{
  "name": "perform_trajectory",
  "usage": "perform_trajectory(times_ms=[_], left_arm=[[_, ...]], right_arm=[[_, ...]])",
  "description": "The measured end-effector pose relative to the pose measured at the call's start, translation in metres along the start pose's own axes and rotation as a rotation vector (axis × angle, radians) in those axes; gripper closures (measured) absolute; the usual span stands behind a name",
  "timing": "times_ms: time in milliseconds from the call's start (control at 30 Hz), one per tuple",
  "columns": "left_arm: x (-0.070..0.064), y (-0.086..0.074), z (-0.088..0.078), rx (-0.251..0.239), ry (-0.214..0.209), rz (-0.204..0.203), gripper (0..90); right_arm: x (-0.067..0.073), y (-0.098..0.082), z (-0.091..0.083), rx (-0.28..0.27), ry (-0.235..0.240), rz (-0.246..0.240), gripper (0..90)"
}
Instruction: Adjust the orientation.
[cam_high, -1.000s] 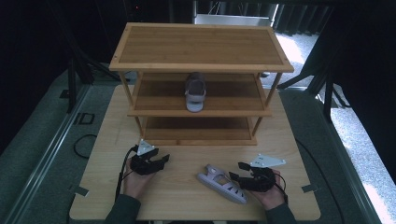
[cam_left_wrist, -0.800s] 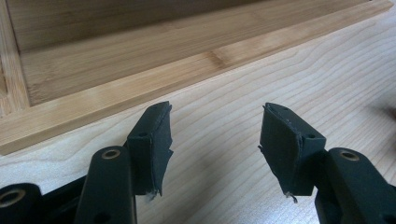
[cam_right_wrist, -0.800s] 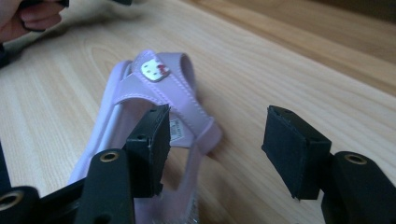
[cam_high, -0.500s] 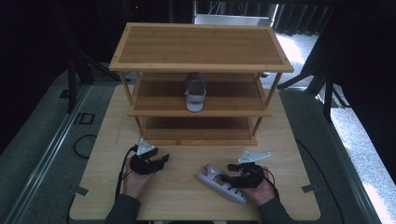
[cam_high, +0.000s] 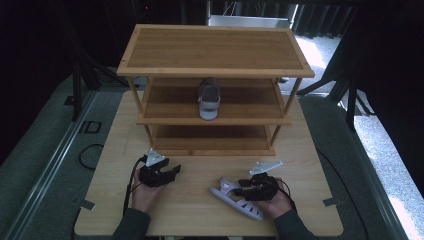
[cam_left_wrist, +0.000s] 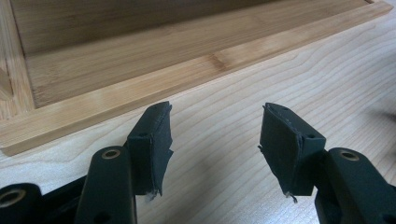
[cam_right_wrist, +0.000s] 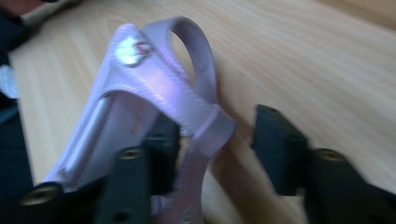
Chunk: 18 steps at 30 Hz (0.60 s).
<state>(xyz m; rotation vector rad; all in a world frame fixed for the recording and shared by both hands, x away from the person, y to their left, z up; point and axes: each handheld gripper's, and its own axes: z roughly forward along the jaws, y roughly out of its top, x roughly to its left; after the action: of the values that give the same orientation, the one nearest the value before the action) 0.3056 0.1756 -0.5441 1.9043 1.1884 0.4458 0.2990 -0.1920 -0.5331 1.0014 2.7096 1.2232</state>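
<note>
A lilac sandal (cam_high: 236, 197) lies on the table (cam_high: 200, 212) at the front right, its heel strap (cam_right_wrist: 196, 51) standing up. My right gripper (cam_high: 251, 187) is at the sandal's right side. Its jaws have just been closing, with the sandal's side straps (cam_right_wrist: 205, 126) between them. One jaw is inside the sandal and the other stands a small gap off the strap, so the gripper is still open. My left gripper (cam_high: 172, 173) rests open on the table at the front left, nothing between its fingers (cam_left_wrist: 152, 140). A second sandal (cam_high: 209, 100) sits on the rack's middle shelf.
A three-shelf wooden rack (cam_high: 215, 72) stands across the back half of the table, with its bottom shelf edge (cam_left_wrist: 140, 93) just ahead of my left gripper. Dark floor and cables surround the table.
My right hand has moved left onto the lilac sandal, and its jaws are narrower around the sandal's side. The left hand has not moved.
</note>
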Motion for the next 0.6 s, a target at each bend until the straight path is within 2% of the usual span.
perform_trajectory(times_ms=[67, 133, 200, 367, 467, 600], left_arm=[[0.000, 0.000, 0.000, 0.001, 0.002, -0.002, 44.1], [0.000, 0.000, 0.000, -0.001, 0.000, 0.000, 44.1], [0.000, 0.000, 0.000, 0.000, 0.001, 0.001, 44.1], [0.000, 0.000, 0.000, 0.000, 0.003, 0.001, 44.1], [0.000, 0.000, 0.000, 0.000, 0.003, -0.001, 44.1], [0.000, 0.000, 0.000, 0.000, 0.004, -0.002, 44.2]], right_arm=[[0.000, -0.001, -0.003, -0.009, -0.017, -0.005, 65.3], [-0.001, -0.001, -0.008, -0.030, -0.057, -0.015, 66.2], [-0.001, 0.000, -0.009, -0.034, -0.071, -0.019, 66.3], [-0.005, 0.011, -0.020, -0.064, -0.212, -0.071, 65.9], [-0.008, 0.024, -0.021, -0.087, -0.293, -0.090, 65.2], [-0.008, 0.030, -0.017, -0.090, -0.292, -0.094, 62.5]])
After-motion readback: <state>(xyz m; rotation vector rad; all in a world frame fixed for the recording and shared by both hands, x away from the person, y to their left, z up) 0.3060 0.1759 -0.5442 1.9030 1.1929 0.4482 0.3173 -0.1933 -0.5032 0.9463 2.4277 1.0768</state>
